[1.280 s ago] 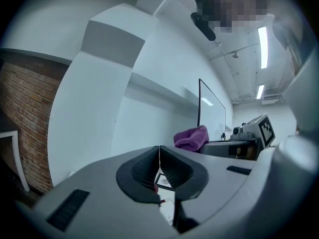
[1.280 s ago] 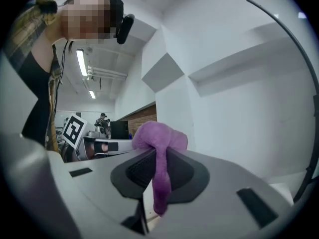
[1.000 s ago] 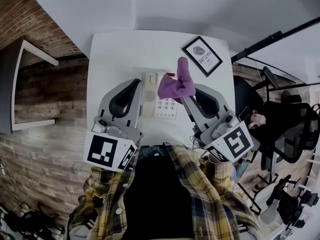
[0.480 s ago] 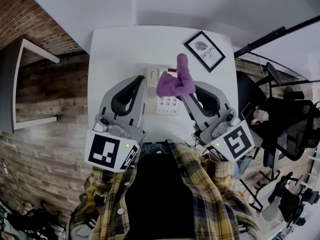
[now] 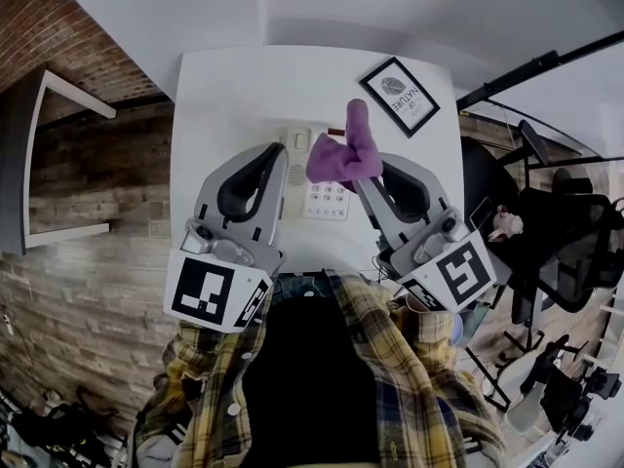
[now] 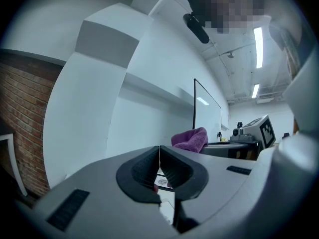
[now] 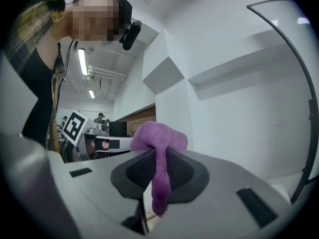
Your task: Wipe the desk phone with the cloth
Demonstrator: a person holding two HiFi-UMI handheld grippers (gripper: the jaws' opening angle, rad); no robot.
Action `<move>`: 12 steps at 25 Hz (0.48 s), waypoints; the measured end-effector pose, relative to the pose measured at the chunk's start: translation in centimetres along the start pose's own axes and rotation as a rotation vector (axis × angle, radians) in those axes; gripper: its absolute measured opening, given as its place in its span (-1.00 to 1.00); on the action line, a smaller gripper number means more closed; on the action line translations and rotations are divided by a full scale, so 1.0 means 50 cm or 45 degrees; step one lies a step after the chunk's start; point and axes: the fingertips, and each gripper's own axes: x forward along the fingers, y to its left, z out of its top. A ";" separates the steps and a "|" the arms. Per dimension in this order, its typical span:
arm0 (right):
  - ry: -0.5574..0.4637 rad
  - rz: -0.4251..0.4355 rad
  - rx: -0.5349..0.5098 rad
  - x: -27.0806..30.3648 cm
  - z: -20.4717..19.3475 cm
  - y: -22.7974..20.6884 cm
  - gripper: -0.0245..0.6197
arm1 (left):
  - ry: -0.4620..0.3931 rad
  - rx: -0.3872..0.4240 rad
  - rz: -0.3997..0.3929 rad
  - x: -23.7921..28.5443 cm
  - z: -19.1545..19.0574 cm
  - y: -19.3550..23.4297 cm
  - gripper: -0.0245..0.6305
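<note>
Purple cloth (image 5: 343,156) held over desk phone (image 5: 322,201)
Scarcely moved in the last second: it is clamped by the right gripper (image 7: 160,168), while the left gripper (image 6: 159,156) is closed on nothing; wiping is judged not yet started.

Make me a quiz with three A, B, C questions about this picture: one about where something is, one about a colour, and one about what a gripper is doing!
1. Where is the framed picture?
A. On the floor
B. On a chair
C. At the far right of the white desk

2. What colour is the cloth?
A. Purple
B. Green
C. Orange

3. What is the right gripper doing?
A. It is open and empty
B. It is shut on the cloth
C. It is shut on a pen

Answers:
1 C: the head view shows it lying on the desk, beyond and to the right of the desk phone.
2 A: the cloth looks purple in all three views.
3 B: the right gripper view shows the cloth pinched between its jaws, bunched above and hanging below.
</note>
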 end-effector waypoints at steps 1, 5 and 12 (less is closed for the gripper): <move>0.006 0.000 0.000 0.000 -0.002 0.000 -0.74 | 0.001 -0.001 0.001 0.000 -0.001 0.000 -0.87; 0.029 -0.007 0.008 0.001 -0.008 -0.002 -0.74 | 0.005 -0.002 0.003 -0.002 -0.002 -0.001 -0.87; 0.041 -0.013 0.003 0.000 -0.012 -0.006 -0.74 | 0.007 -0.003 -0.009 0.002 -0.004 -0.002 -0.87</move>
